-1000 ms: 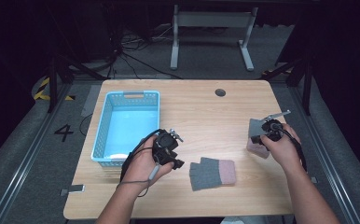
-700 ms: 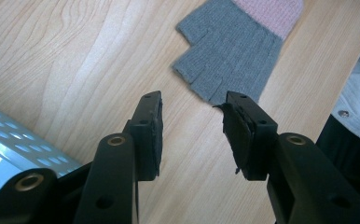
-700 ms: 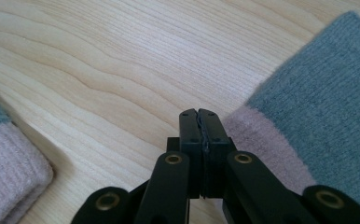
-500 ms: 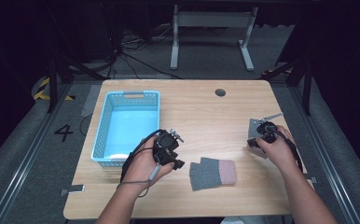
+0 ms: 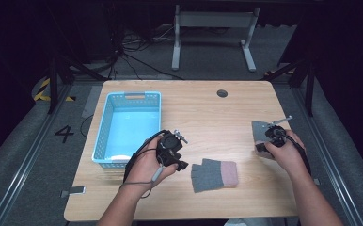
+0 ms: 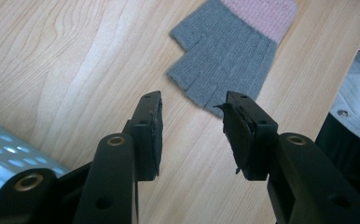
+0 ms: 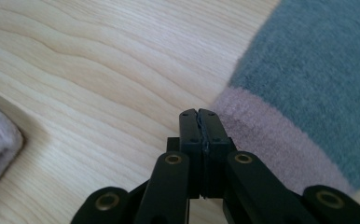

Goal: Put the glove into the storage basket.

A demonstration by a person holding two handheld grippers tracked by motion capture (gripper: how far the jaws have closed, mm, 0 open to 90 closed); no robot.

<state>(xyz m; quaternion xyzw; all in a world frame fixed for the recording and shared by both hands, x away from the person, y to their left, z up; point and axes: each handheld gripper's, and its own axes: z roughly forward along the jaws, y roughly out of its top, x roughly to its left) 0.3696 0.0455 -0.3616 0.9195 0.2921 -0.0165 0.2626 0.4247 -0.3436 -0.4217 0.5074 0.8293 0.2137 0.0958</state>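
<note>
On the tabletop [image 5: 208, 117], a blue basket [image 5: 105, 127] sits at ten o'clock. The grey glove [image 5: 214, 174] lies at six o'clock, long axis left-right, pink cuff rightward. The left gripper [image 6: 192, 135], jaws released, is nearest, its fingertips just ahead at one o'clock. The right gripper [image 7: 199, 123] is clenched empty beside a second glove [image 7: 308, 79].

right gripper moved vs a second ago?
Yes. In the high view the right gripper has slipped slightly down-frame toward the table's near edge, with the grey glove under it. The other glove hasn't shifted.
</note>
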